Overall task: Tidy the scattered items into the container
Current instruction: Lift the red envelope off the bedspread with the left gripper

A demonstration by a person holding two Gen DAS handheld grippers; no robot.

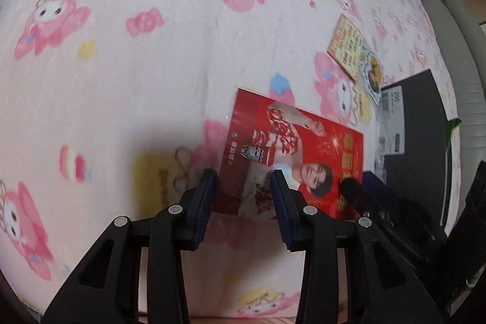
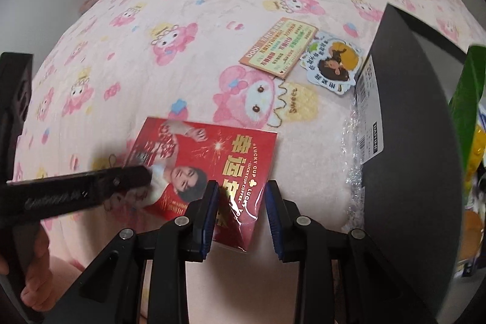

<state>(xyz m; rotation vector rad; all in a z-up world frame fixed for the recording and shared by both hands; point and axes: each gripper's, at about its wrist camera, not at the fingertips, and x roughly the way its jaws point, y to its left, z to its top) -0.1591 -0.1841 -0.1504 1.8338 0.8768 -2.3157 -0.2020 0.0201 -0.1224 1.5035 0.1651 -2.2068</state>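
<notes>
Tongs first: the left gripper stands with jaws apart, and the right gripper is likewise parted, a corner of the red packet between its pads but unpinched. A pink cartoon-print blanket fills the right wrist view. On it, the black box sits at 3 o'clock, the packet at 6 o'clock, and an orange card and a sticker at 1 o'clock, both outside the box.
</notes>
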